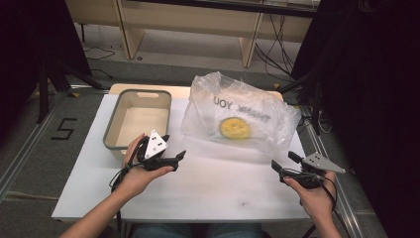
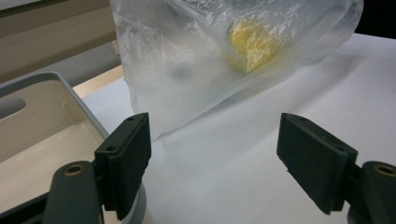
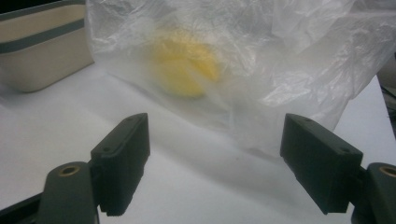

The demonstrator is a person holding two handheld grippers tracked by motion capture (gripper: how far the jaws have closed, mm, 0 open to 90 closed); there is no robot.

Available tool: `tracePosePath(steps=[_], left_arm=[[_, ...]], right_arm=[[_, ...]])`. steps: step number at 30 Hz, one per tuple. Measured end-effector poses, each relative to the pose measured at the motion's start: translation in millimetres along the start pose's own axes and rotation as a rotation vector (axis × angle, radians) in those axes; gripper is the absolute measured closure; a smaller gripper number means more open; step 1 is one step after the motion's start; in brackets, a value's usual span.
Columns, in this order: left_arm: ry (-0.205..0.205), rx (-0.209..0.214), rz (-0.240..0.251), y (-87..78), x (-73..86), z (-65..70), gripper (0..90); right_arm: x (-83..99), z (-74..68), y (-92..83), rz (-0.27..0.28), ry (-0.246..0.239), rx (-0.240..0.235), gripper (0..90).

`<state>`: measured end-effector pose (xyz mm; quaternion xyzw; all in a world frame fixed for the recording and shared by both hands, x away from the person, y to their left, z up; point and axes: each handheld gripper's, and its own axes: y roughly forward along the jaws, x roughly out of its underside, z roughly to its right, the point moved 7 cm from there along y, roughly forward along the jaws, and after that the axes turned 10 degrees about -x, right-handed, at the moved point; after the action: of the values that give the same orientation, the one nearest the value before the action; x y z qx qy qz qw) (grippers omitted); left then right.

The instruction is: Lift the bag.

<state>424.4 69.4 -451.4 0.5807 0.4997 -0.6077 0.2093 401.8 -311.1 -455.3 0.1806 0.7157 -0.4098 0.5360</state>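
Beyond both grippers, toward the table's far side, a clear plastic bag point(image 1: 237, 119) holding a yellow round item point(image 1: 234, 127) is being faced. Left gripper point(image 1: 174, 154) and right gripper point(image 1: 283, 162) are being held wide, empty, roughly equally near; a tub point(image 1: 119, 116) is lying beside the left.

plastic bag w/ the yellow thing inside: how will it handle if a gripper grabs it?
The plastic bag looks thin and crinkled, so probably floppy; it will likely collapse and bunch between jaws. The film may be slippery. The round yellow thing inside sits loose, so it may roll or swing and shift the weight when lifted.
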Motion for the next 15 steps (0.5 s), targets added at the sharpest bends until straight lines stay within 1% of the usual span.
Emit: tracePosePath(steps=[3, 4, 6, 7, 9, 10, 12, 15], left_arm=[[0.001, 0.003, -0.006, -3.3, 6.5, -0.3, 25.3], [0.008, 0.005, -0.013, -4.7, 8.8, -1.0, 25.2], [0.006, 0.005, -0.014, -6.6, 11.8, -1.9, 24.9], [0.012, 0.004, -0.017, -7.6, 12.9, -3.0, 24.8], [0.011, 0.001, -0.017, -9.5, 14.3, -4.3, 24.7], [0.004, 0.002, -0.014, -9.9, 14.6, -4.5, 24.7], [0.012, 0.002, -0.017, -11.2, 16.0, -5.8, 24.6], [0.009, 0.004, -0.023, -11.7, 18.8, -5.6, 24.4]], right_arm=[[3.9, -2.3, -0.7, -0.006, -0.002, -0.010, 25.1], [5.2, -3.0, -1.2, -0.009, -0.001, -0.013, 25.1], [7.4, -4.4, -2.3, -0.014, 0.000, -0.022, 25.1], [8.3, -4.8, -2.6, -0.013, -0.002, -0.025, 25.1], [10.8, -5.5, -3.2, -0.018, 0.000, -0.032, 25.1], [12.2, -5.8, -3.3, -0.022, 0.001, -0.035, 25.1], [14.4, -6.4, -3.6, -0.029, 0.001, -0.041, 25.2], [16.5, -7.8, -3.3, -0.037, -0.005, -0.052, 25.4]])
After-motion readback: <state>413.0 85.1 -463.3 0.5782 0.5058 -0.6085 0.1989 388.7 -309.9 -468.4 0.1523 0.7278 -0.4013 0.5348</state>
